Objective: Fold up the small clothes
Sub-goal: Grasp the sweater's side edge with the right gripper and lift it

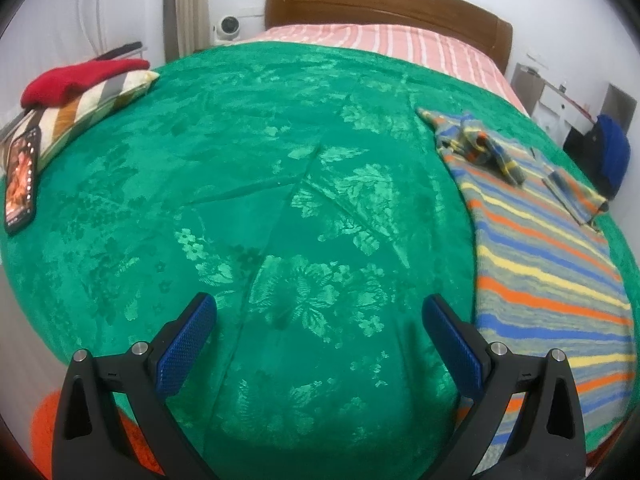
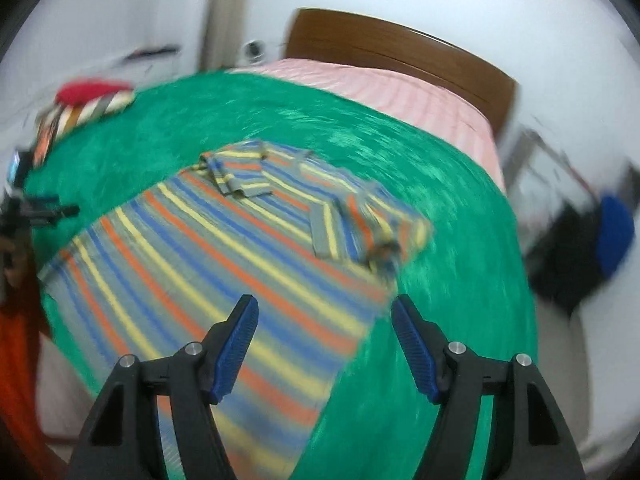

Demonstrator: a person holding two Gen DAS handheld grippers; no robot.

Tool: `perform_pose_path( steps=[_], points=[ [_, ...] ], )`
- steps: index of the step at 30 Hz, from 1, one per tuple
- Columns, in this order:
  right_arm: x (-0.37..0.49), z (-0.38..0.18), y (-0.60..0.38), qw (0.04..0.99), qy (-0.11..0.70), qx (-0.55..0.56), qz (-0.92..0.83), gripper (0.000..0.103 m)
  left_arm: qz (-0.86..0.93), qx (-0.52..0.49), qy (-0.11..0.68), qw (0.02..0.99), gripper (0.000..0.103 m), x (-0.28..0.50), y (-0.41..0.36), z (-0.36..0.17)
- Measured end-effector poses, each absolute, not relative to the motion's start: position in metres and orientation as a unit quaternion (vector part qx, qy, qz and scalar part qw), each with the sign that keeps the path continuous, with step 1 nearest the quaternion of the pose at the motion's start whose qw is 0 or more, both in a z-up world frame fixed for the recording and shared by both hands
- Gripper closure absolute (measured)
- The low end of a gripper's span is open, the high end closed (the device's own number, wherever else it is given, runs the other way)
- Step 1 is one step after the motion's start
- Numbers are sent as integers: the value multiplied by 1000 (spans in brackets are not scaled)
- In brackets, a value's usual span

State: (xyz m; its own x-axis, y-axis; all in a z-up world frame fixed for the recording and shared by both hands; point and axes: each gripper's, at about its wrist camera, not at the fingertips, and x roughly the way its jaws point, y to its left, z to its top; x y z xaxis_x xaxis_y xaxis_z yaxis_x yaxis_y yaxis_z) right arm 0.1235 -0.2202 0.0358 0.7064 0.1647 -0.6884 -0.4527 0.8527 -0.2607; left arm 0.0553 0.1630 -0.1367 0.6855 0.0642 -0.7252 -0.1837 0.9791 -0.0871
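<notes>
The striped knit top (image 2: pixel 224 248) lies flat on the green blanket (image 1: pixel 280 200), towards the bed's right side, both sleeves already folded in across the chest. It looks soft, light and floppy, a ribbed knit that should drape and grip well; the near hem corners look the best hold. The left gripper (image 1: pixel 320 320) hangs released over bare blanket; the right gripper (image 2: pixel 325 320) is released too, empty, above the hem.

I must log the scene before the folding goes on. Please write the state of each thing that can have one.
Striped garment: lying flat on the green blanket, both sleeves folded inward.
Phone: screen lit.
Left hand-held gripper: open, holding nothing.
Right hand-held gripper: open, holding nothing.
</notes>
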Motion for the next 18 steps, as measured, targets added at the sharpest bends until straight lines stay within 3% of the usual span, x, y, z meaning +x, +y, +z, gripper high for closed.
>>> perform_pose_path(
  steps=[5,9,10,11,12,18],
  points=[
    [222,-19,-163,860,389,-265,197,43,77,-71,391,915,0,55,166,-137],
    [293,-62,-161,861,437,-215,147,46,85,-86,392,912,0,54,175,-137],
    [307,-72,-168,858,456,-192,139,59,86,-91,395,910,0,54,178,-138],
    [320,-85,-180,845,492,-152,144,86,87,-96,397,909,1,55,180,-139],
    [325,-86,-188,844,499,-133,144,97,88,-100,399,907,1,55,181,-140],
    [306,-12,-317,908,417,-3,50,97,84,-118,405,903,1,58,186,-143]
  ],
)
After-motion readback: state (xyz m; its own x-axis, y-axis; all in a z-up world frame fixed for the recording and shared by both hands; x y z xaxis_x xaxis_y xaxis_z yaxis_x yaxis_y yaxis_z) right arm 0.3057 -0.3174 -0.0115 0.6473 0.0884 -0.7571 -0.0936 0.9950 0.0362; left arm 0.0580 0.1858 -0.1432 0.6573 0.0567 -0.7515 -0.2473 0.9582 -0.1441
